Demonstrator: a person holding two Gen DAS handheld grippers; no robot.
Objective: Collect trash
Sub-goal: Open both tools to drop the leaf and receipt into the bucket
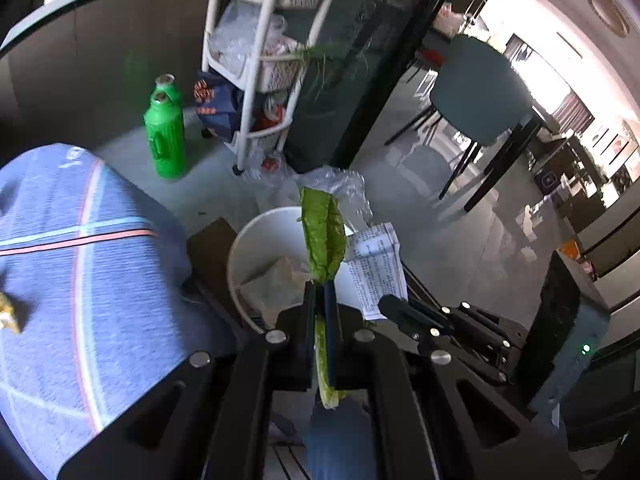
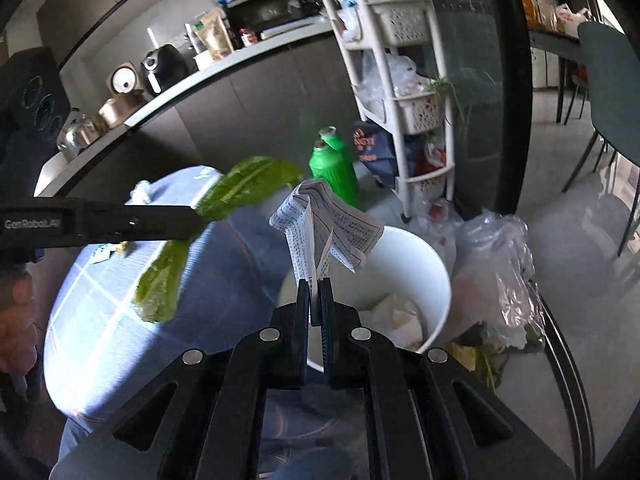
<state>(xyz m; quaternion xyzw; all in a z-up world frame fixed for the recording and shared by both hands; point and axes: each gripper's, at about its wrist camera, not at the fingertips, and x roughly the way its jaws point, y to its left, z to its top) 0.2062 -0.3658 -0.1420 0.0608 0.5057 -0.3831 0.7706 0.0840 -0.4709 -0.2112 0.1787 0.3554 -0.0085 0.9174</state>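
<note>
My left gripper (image 1: 319, 290) is shut on a green lettuce leaf (image 1: 323, 236) and holds it upright above the white trash bin (image 1: 256, 236). In the right wrist view the left gripper (image 2: 192, 220) reaches in from the left with the leaf (image 2: 240, 190) hanging through it. My right gripper (image 2: 315, 284) is shut on a folded printed paper (image 2: 332, 226), held over the bin (image 2: 416, 256). That paper (image 1: 378, 268) and the right gripper (image 1: 390, 304) show at the bin's right in the left wrist view. Crumpled paper (image 1: 276, 284) lies inside the bin.
A round table with a blue cloth (image 1: 80, 260) stands left of the bin, with a small wrapper (image 1: 8, 314) on it. A green bottle (image 1: 165, 136), a white storage rack (image 1: 260, 60), a clear plastic bag (image 2: 496, 276) and a teal chair (image 1: 476, 92) stand around on the floor.
</note>
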